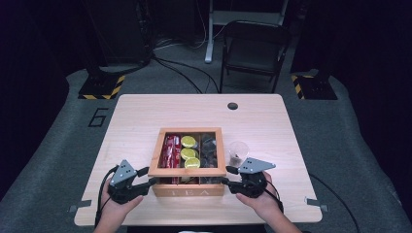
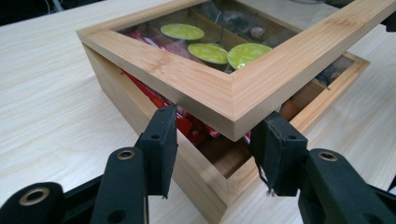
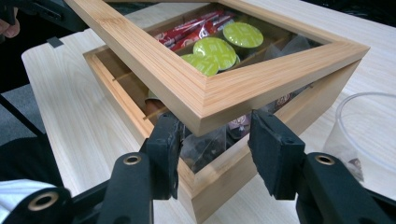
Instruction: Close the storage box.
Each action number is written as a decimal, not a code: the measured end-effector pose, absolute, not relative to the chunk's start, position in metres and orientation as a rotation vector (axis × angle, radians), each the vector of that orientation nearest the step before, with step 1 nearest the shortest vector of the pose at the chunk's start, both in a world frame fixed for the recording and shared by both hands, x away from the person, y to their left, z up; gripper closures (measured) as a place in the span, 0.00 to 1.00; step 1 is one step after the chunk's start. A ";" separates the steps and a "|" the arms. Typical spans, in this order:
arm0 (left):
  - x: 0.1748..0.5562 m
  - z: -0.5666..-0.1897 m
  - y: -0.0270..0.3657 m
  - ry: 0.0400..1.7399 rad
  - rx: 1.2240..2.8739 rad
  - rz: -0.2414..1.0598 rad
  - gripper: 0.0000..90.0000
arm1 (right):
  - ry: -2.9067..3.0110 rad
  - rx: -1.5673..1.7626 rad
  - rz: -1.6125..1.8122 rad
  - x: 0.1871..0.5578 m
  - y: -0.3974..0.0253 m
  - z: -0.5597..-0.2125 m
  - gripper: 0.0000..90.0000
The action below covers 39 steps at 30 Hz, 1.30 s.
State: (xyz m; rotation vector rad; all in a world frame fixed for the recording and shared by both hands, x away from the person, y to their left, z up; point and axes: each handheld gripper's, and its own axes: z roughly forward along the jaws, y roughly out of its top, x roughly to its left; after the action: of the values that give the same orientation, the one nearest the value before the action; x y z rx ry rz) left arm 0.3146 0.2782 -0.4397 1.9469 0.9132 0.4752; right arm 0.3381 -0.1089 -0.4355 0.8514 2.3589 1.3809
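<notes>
Lifting the lid (image 2: 233, 100) off the tea box (image 1: 187, 190): left hand-held gripper (image 2: 217, 140) and right hand-held gripper (image 3: 215, 144) spread apart beneath its near corners. Next, probably raising evenly.

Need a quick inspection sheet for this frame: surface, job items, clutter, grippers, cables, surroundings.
Surface: light wooden table, round grommet hole near the far edge.
Job's things: wooden tea box with its glass-windowed lid raised at the near edge, off the base. Inside: red packets, green-topped capsules, dark sachets.
Clutter: clear plastic cup right of the box, something dark in its bottom.
Grippers: left gripper open, jaws either side of the lid's near left corner; right gripper open, jaws either side of the near right corner.
Cables: black cable trailing from the left gripper; floor cables behind the table.
Surroundings: folding chair, hazard-striped bases, a floor marking "6".
</notes>
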 end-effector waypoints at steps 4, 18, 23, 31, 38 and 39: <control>0.314 -0.444 0.276 0.909 1.957 0.471 0.59 | 2.369 0.851 1.367 0.337 -0.109 -0.440 0.59; 0.311 -0.454 0.272 0.914 1.982 0.478 0.60 | 2.398 0.844 1.341 0.336 -0.106 -0.451 0.62; 0.311 -0.457 0.271 0.919 1.991 0.477 0.60 | 2.407 0.827 1.321 0.334 -0.107 -0.453 0.61; 0.311 -0.459 0.272 0.924 1.997 0.448 0.59 | 2.419 0.820 1.314 0.333 -0.108 -0.454 0.58; 0.310 -0.458 0.274 0.933 1.998 0.434 0.57 | 2.417 0.834 1.312 0.332 -0.107 -0.453 0.58; 0.310 -0.458 0.274 0.934 1.997 0.434 0.57 | 2.418 0.833 1.310 0.332 -0.107 -0.453 0.58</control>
State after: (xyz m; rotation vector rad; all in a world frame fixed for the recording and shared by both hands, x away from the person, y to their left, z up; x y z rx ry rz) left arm 0.3101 0.2739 -0.4582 1.9973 0.9343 0.4341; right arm 0.3320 -0.1068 -0.4534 0.8328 2.4176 1.3103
